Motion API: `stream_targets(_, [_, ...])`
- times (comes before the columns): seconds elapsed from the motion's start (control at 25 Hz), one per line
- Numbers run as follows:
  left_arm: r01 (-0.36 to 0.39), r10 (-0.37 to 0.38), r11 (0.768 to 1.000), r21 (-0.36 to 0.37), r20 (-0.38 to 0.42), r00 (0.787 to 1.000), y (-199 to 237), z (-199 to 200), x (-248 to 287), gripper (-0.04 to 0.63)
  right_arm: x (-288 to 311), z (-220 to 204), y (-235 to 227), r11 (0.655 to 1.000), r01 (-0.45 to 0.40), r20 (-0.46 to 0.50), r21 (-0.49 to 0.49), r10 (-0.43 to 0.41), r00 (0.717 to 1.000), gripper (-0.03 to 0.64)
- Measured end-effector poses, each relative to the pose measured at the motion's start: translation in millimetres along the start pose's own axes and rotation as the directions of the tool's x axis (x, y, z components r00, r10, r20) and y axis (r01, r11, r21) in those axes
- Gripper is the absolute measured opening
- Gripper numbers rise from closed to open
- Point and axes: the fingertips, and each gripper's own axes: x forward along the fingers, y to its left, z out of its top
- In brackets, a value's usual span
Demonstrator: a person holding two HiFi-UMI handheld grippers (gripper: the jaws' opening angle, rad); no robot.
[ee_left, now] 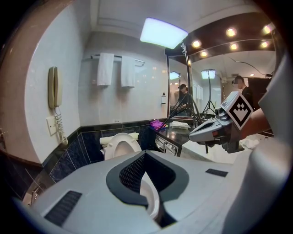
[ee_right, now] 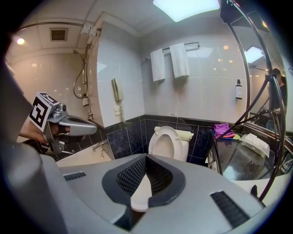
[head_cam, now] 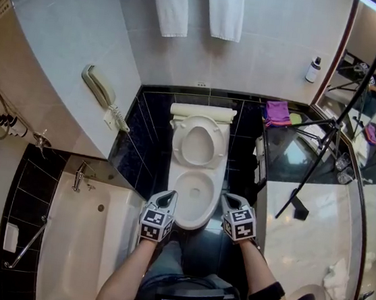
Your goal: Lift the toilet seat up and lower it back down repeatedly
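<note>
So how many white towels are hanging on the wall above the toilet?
2. The left towel and the right towel hang side by side on the back wall, above the toilet. None seems hidden.

Bright, even light overall. Main source is the ceiling panel high above the jaws, blown out white in both gripper views. A row of downlights sits up and right of it. Sheen on the glossy bench right of the jaws and on the dark wall tiles beyond them. Heavy fisheye: walls bow, corners go black. Foreground around the jaws is soft; head view is sharp.
</note>
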Motion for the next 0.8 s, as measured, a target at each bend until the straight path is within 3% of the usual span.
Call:
stream_targets(0.32, [0.034,-0.034,0.999,-0.005,-0.038,0.999,9.3,-10.2,29.3,-0.009,27.2,11.4,-12.9,0.998,0.028,-0.018,-0.056,-0.029,0.999,0.017])
stream_targets(0.56, [0.069,-0.069,0.998,-0.003,-0.061,0.996,36.1,-13.0,84.3,-0.009,80.6,38.2,-27.8,0.991,0.049,-0.043,-0.128,-0.055,0.998,0.018])
stream_targets(0.8, [0.136,-0.135,0.991,0.000,-0.100,0.986,63.6,-10.8,152.4,-0.009,158.1,46.8,-54.4,0.984,0.044,-0.072,-0.172,-0.058,0.996,0.091])
